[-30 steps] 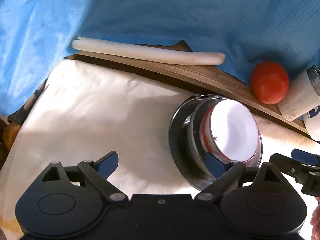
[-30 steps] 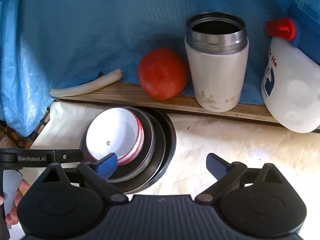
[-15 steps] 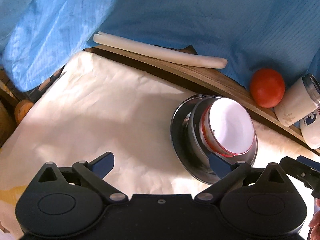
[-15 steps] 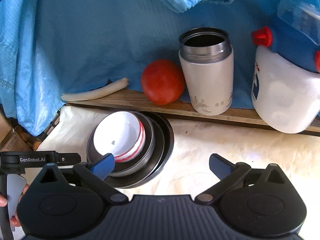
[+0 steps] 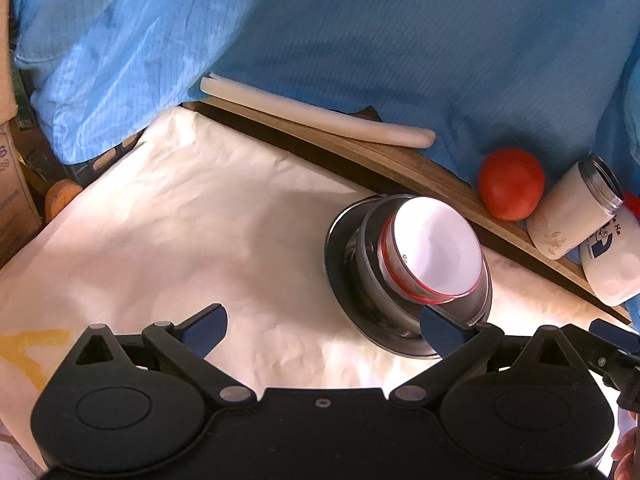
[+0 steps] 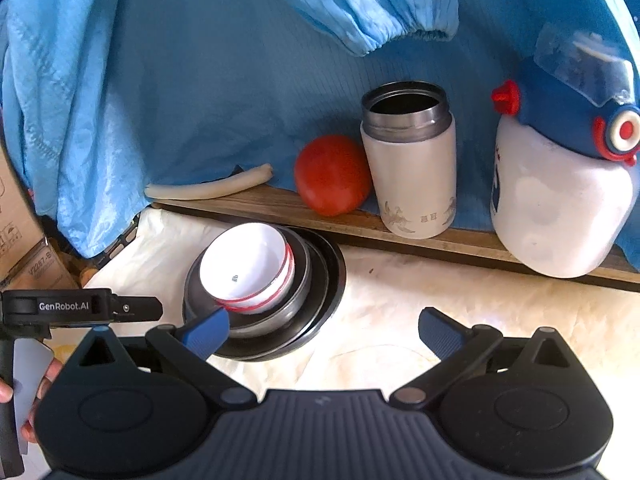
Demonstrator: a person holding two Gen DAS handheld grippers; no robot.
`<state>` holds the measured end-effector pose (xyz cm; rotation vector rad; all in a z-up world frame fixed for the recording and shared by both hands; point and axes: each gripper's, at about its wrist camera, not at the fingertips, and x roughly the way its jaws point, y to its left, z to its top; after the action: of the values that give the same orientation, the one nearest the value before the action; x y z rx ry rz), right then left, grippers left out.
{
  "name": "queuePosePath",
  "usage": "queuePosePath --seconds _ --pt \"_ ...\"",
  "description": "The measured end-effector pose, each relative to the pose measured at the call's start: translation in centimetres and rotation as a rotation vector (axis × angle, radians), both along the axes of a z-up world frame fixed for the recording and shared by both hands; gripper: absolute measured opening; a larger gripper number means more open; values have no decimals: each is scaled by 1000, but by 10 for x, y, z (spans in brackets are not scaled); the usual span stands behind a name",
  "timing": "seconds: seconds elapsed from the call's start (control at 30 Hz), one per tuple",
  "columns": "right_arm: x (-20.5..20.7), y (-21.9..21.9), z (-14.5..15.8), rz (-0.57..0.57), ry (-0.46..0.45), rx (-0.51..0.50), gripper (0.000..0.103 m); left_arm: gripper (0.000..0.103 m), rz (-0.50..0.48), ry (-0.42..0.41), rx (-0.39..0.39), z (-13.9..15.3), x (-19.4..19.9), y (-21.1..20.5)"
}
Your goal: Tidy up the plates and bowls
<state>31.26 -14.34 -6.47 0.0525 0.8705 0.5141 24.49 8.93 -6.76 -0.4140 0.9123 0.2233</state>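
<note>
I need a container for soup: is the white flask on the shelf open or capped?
Open. The flask stands upright with no lid; its steel mouth shows a dark interior.

White lettering "GenRobot.AI" stands on the black left gripper [image 6: 80,307] body, at nine o'clock in the right wrist view. The white jug [image 5: 610,258] carries red letters "Ha" (cut off). The cardboard box [image 6: 30,264] print is unreadable.

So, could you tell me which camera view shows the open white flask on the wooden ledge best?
The right wrist view: the white flask stands there whole and upright, its steel mouth open, beside the tomato. In the left wrist view the flask sits small and slanted near the right edge, partly crowded by the jug.
</note>
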Motion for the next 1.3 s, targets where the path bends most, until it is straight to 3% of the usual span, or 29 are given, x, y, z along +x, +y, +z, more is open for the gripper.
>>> queuePosePath --seconds 0.7,1.3 --pt "-32 -43 5 79 -150 12 103 102 56 -118 131 10 -48 -49" --pt "-62 -74 11 135 -219 27 103 102 129 -176 171 15 -93 -86"
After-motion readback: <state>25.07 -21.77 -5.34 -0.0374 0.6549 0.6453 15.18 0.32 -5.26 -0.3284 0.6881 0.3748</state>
